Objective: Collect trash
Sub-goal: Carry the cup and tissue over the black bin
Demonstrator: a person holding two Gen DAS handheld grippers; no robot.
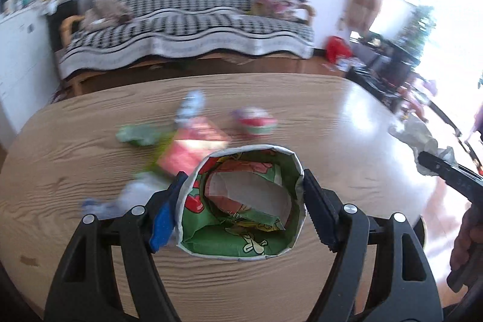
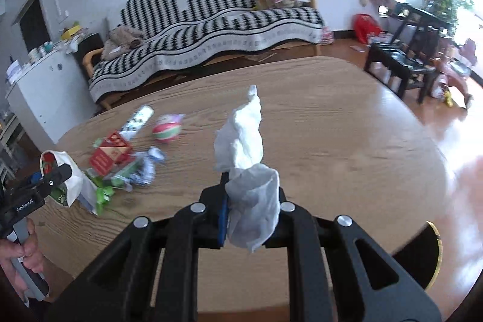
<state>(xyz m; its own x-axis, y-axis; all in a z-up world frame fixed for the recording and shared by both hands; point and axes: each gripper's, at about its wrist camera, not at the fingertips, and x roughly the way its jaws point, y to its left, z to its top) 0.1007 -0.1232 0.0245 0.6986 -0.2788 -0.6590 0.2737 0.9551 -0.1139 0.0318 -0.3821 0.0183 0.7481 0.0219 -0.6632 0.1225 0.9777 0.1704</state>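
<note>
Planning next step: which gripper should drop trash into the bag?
Right. The right gripper is shut on the tissue; the left gripper grips the open bag as receiver.

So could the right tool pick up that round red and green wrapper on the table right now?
Probably not yet. The right tool is already shut on a crumpled white tissue, so its jaws are occupied. The round red and green wrapper lies in the open on the wooden table, nothing covering it.
</note>
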